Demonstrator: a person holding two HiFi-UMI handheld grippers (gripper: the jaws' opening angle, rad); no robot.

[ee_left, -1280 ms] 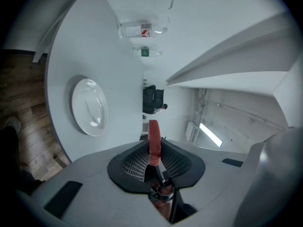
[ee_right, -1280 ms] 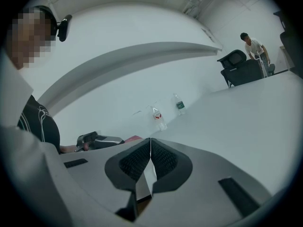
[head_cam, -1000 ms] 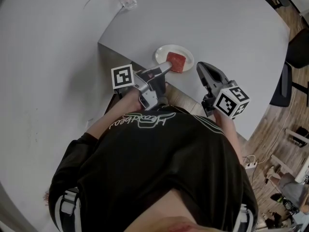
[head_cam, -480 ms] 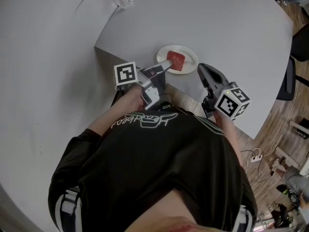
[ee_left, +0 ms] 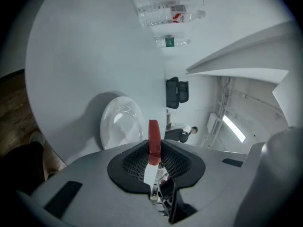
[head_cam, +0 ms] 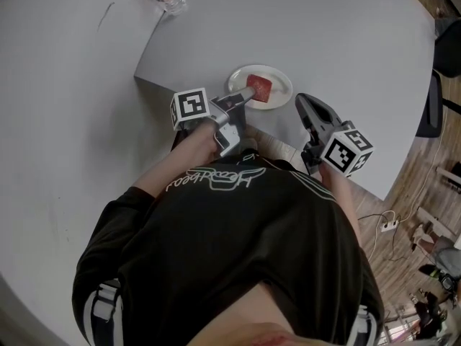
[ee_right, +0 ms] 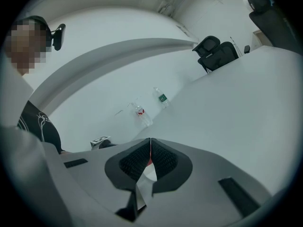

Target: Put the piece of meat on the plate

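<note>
Meat point(head_cam: 260, 88) in the head view is a flat red square over the middle of the white plate point(head_cam: 282, 83), which sits on the grey table point(head_cam: 331, 34) close to its near edge. The left gripper point(head_cam: 247, 94) reaches in across the plate's near-left rim and has the slab by the edge nearest the person. From this angle I cannot tell whether the slab rests on the plate or hangs just above it. The right gripper point(head_cam: 302, 104) stands off the plate's near-right side, apart from the rim, so the left is plainly the nearer one and the one doing the work.

The left gripper view shows the meat point(ee_left: 154, 129) edge-on, a thin red strip pinched between the two ribbed pads of the left gripper point(ee_left: 154, 146) and poking out past their tips. The plate point(ee_left: 118, 126) lies just beside the strip on the picture's left. It looks bare, and one broad face of the slab is turned toward it. My reading is that the slab is level over the plate with a small gap left, so what remains is a short sink toward the plate and then a release.

In the right gripper view the right gripper point(ee_right: 150, 148) has its jaws pressed together and grips nothing I can make out. Neither plate nor meat appears there.
</note>
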